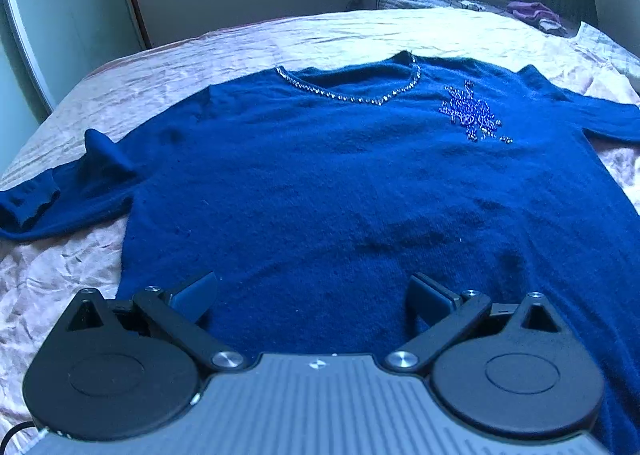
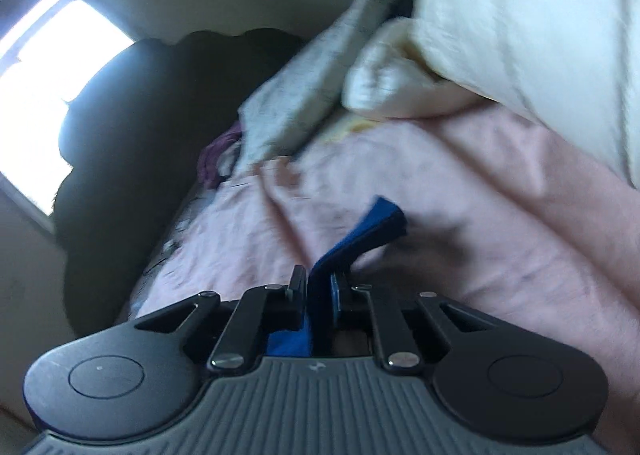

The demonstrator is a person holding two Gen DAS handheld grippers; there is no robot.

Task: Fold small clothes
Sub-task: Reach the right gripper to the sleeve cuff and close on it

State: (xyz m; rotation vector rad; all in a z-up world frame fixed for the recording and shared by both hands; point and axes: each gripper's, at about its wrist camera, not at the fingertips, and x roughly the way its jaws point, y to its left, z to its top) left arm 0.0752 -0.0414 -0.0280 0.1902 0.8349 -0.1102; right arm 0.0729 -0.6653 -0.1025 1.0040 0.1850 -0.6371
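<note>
A dark blue sweater (image 1: 340, 183) lay flat and face up, spread out wide. Shiny little beads (image 1: 360, 97) ran around its neck, and a sparkly bead flower (image 1: 472, 113) sat on the chest. One sleeve (image 1: 48, 199) stretched out to the side, with a small bump poking up near the shoulder. A blue edge of the cloth (image 2: 360, 239) was pinched and lifted up.

Left wrist view: dim, bluish, sharp, fisheye bending at edges. Right wrist view: heavy motion blur, blown-out window (image 2: 48, 95) at 9 o'clock, dark silhouette beside it.
</note>
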